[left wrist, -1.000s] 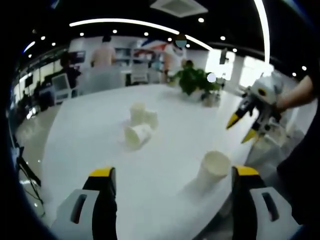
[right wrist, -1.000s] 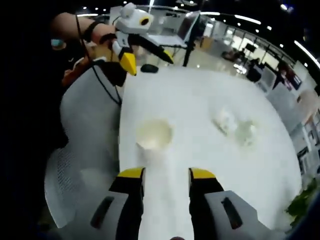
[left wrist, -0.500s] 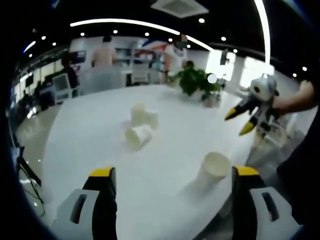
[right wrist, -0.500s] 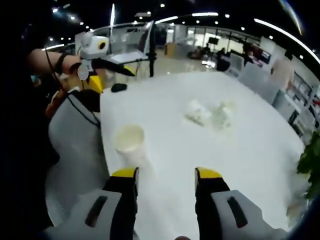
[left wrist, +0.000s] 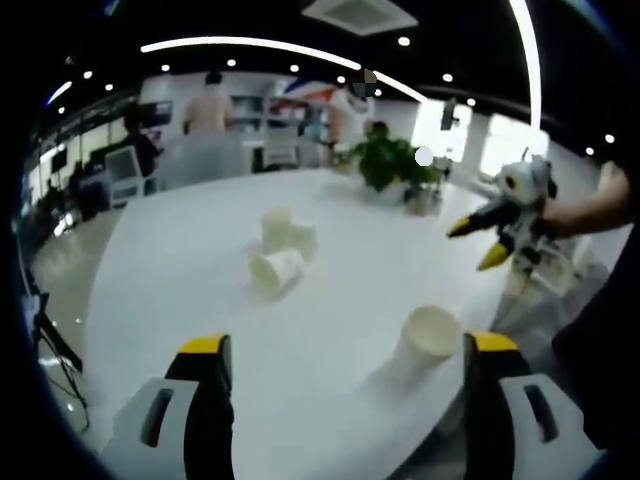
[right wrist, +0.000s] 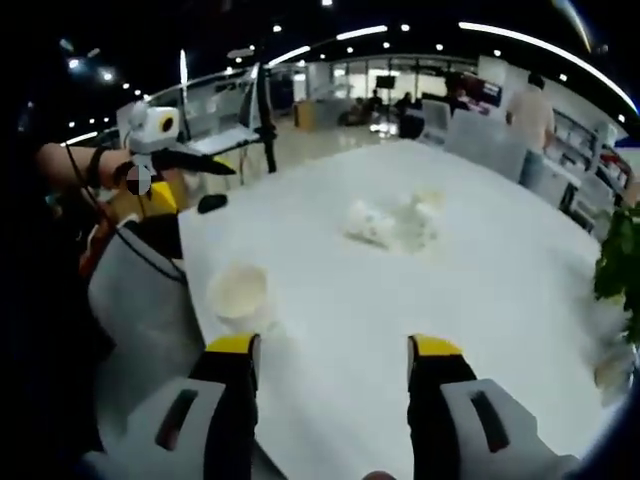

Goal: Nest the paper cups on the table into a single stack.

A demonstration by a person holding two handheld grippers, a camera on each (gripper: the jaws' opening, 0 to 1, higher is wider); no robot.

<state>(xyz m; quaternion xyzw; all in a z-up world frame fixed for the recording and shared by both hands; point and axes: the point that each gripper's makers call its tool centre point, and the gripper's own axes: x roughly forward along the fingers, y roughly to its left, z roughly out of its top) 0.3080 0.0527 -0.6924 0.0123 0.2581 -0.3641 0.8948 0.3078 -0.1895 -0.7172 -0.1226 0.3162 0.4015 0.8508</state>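
A single upright white paper cup (left wrist: 428, 340) stands near the table's front edge, just beyond my left gripper (left wrist: 347, 345), which is open with nothing between its jaws. Farther out is a small cluster: two upright cups (left wrist: 285, 231) and one cup lying on its side (left wrist: 275, 271). My right gripper (left wrist: 478, 243) hovers open above the table's right edge, held by a hand. In the right gripper view, that gripper (right wrist: 335, 346) is open over the table, with the single cup (right wrist: 240, 291) just beyond its left jaw and the cluster (right wrist: 388, 221) farther away. The left gripper (right wrist: 185, 178) shows at upper left.
The round white table (left wrist: 180, 280) carries a potted plant (left wrist: 395, 165) at its far side. A grey chair (right wrist: 140, 300) stands by the table edge near the single cup. A small black object (right wrist: 210, 203) lies on the table by the left gripper. People stand in the background.
The right gripper has swung and levelled out above the table edge, and its jaws have spread wider. The left gripper and the cups have not moved.
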